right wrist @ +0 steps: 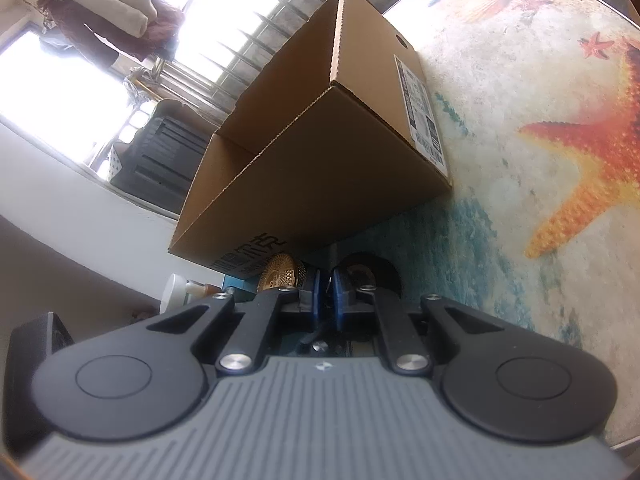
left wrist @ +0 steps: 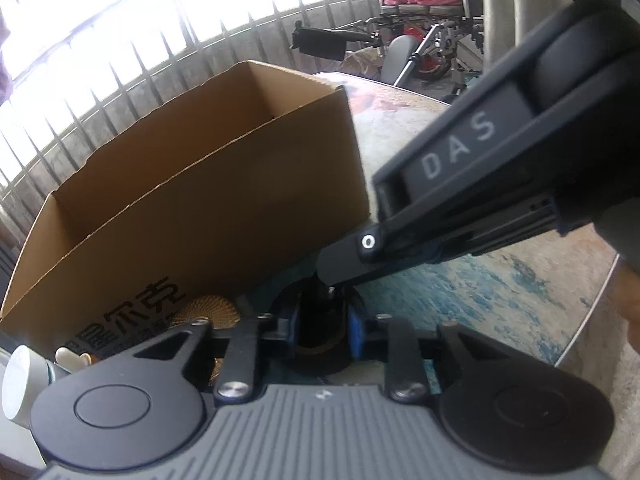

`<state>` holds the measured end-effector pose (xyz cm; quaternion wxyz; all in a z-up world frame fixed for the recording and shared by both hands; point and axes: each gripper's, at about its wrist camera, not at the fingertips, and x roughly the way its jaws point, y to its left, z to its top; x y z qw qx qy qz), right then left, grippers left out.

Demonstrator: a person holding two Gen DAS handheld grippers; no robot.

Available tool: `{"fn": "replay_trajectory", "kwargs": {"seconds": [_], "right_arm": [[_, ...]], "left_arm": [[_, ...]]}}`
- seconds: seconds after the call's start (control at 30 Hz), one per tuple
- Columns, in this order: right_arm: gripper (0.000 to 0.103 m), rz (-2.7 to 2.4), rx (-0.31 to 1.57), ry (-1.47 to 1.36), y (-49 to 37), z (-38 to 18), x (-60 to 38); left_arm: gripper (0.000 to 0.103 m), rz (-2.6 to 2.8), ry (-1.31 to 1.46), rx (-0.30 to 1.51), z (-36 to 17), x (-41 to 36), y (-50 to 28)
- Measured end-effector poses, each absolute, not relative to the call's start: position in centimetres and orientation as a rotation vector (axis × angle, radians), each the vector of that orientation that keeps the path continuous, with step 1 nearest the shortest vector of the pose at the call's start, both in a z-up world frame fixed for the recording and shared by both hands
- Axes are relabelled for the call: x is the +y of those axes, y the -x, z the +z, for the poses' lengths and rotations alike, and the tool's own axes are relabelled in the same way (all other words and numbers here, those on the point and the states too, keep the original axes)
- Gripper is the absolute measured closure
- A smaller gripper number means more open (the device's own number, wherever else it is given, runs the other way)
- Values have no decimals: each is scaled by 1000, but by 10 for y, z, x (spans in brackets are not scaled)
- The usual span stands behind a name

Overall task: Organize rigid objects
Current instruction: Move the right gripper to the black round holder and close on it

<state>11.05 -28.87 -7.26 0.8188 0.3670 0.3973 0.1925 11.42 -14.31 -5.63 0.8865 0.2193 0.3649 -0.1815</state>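
A black roll (left wrist: 320,354) with a brown core stands on the sea-print table mat (left wrist: 480,292), just in front of an open cardboard box (left wrist: 200,200). My left gripper (left wrist: 325,332) is shut on the roll, one blue pad on each side. My right gripper (left wrist: 332,278) reaches in from the upper right, its tip right over the roll. In the right wrist view the right gripper (right wrist: 328,295) is shut, its blue pads nearly touching. I cannot tell if anything thin is between them. The black roll (right wrist: 376,268) curves just right of them, before the box (right wrist: 320,184).
A golden fan-patterned disc (left wrist: 212,312) (right wrist: 280,272) leans at the box's lower front. A white-capped bottle (left wrist: 18,388) (right wrist: 174,292) lies left of it. The mat with an orange starfish (right wrist: 580,168) spreads to the right. A wheelchair with pink bedding (left wrist: 424,0) stands beyond the table.
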Motion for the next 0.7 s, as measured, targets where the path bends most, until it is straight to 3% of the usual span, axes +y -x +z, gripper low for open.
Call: {"fn": "replay_trajectory", "kwargs": {"seconds": [0.33,0.7], "right_arm": [[84,388,900,-811,-122,-84,-285],[89,387,834,-752,-112,-69,-280]], "left_arm": [[81,-363,-472,743,-59,-146,-114],[84,-358,-459,711,-44,-142,-99]]}}
